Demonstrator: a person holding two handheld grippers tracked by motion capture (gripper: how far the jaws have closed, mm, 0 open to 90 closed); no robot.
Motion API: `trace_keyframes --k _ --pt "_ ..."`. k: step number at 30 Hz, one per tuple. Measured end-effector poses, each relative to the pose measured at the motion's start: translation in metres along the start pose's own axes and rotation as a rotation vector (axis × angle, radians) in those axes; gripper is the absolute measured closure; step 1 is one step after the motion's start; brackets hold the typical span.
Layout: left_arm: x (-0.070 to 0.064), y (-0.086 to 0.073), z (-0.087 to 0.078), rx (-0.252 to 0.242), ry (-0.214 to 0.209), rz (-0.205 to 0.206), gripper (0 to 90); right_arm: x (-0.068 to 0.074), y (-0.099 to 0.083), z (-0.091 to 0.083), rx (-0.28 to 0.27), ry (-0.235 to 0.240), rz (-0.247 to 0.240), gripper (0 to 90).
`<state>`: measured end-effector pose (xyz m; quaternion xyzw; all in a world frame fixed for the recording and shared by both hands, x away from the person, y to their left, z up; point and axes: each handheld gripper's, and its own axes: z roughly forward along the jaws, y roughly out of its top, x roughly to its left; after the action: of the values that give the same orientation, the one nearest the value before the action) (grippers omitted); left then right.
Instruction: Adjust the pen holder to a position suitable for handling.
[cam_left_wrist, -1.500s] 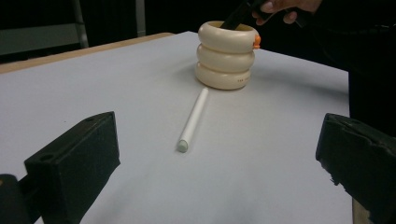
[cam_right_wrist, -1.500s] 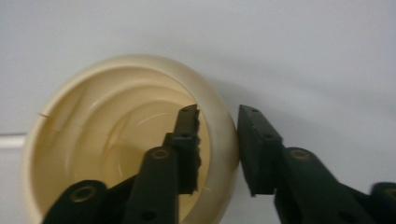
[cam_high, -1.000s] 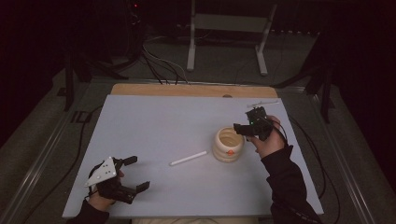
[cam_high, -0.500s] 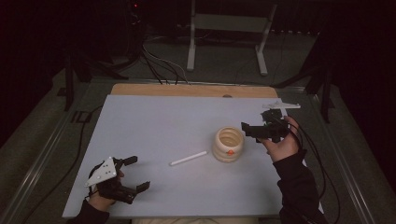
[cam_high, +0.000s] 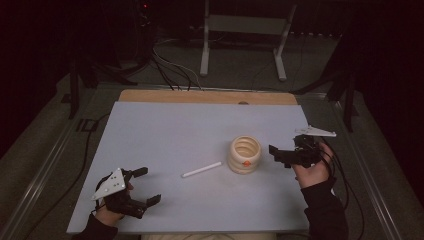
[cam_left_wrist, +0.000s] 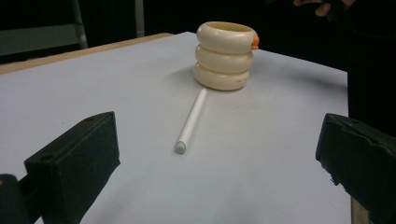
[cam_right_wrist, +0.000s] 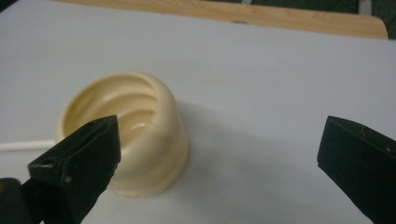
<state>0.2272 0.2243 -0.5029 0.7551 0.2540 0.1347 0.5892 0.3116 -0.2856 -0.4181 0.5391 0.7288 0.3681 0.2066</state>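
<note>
While the right gripper hovers just right of the cream ribbed cup, its jaws are spread wide with nothing between them — in the right gripper view the cup sits ahead and to the left of the gap, standing upright on the pale table. A small orange mark shows on the cup's near side. Just left of the cup lies a white stick, flat on the table, its far end near the cup's base but apart from it. At the near left corner the left gripper rests low over the table, jaws also spread and empty — its view looks along the stick toward the cup.
</note>
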Motion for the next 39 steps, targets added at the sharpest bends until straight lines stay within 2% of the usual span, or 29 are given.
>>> trace_keyframes --k 4,14,19,22,24,29,33,39 --pt "0.000 0.000 0.000 -0.001 0.001 0.001 0.1 -0.006 -0.015 0.003 0.003 -0.015 0.021 0.0" --pt "0.001 -0.001 0.001 0.001 -0.004 -0.004 0.1 -0.016 -0.052 0.011 0.005 -0.018 0.059 0.0" --pt "0.000 0.000 0.000 0.002 -0.002 -0.001 0.1 -0.019 -0.068 0.014 -0.002 -0.021 0.048 0.0" --pt "0.001 -0.001 -0.001 0.004 0.004 0.000 0.1 -0.020 -0.076 0.018 0.013 -0.008 0.047 0.0" --pt "0.001 -0.002 -0.002 0.007 0.009 -0.002 0.1 -0.021 -0.081 0.019 0.005 0.008 0.049 0.0" --pt "0.002 -0.001 -0.003 0.008 0.011 0.000 0.1 -0.022 -0.093 0.020 -0.035 0.004 0.033 0.0" --pt "0.000 0.002 -0.003 0.011 0.005 0.007 0.1 -0.025 -0.094 0.021 -0.054 0.006 0.035 0.0" --pt "-0.001 0.010 -0.007 0.020 0.009 0.012 0.1 -0.021 -0.096 0.018 -0.076 0.024 0.015 0.0"
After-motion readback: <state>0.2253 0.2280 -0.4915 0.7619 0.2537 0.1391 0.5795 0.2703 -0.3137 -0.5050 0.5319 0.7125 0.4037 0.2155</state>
